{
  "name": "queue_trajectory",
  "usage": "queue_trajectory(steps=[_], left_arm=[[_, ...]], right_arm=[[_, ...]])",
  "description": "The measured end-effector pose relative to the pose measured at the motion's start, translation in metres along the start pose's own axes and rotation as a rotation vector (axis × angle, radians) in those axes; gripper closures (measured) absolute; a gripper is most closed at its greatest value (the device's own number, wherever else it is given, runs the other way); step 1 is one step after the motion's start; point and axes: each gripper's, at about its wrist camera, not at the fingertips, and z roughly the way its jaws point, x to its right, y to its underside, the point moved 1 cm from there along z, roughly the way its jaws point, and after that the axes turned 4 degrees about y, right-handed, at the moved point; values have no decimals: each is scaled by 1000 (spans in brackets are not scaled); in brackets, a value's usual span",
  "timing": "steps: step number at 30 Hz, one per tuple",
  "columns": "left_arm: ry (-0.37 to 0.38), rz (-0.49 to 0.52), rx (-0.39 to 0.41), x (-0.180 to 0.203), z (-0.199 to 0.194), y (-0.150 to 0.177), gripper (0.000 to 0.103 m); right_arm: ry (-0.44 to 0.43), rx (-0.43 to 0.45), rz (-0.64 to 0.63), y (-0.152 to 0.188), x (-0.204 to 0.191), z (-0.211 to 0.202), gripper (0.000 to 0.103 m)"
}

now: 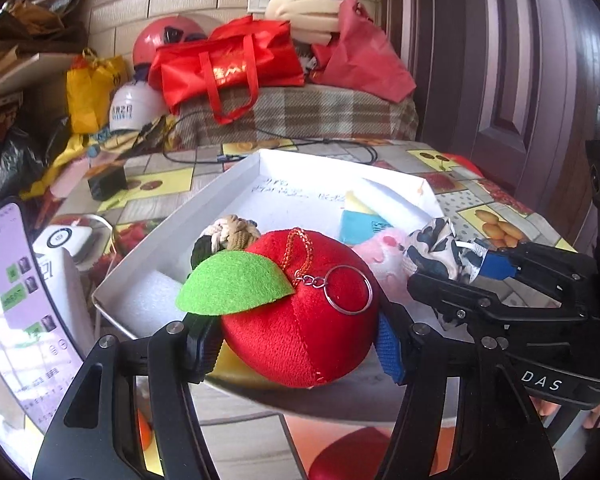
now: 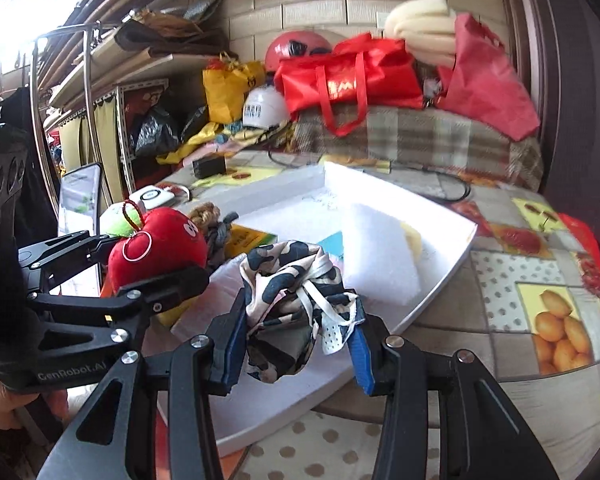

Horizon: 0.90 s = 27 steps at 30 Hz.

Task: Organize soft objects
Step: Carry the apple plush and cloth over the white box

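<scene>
Cluttered table, white tray | left gripper clamps plush apple | right gripper clamps patterned cloth

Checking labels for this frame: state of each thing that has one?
left gripper: shut on plush apple
right gripper: shut on patterned cloth
white tray: open, partly filled
knotted rope toy: lying in tray
phone: screen lit

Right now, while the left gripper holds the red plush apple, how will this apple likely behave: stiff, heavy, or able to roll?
The apple looks plush and stuffed, so it probably squashes a little between the left gripper pads and is light for its size. It is round, so it may roll if set down. Its key ring hangs loose and will likely swing.
</scene>
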Motion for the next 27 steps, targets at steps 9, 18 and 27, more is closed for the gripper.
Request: queue_trajectory(steps=[9, 18, 27], left_arm=[[-66, 71, 17, 5, 18, -13, 39], [-133, 63, -6, -8, 45, -28, 39], [-192, 53, -37, -15, 66, -39, 39]], right_arm=[[23, -38, 56, -11, 15, 25, 59], [54, -31, 89, -26, 24, 44, 59], [81, -18, 84, -35, 25, 53, 59]])
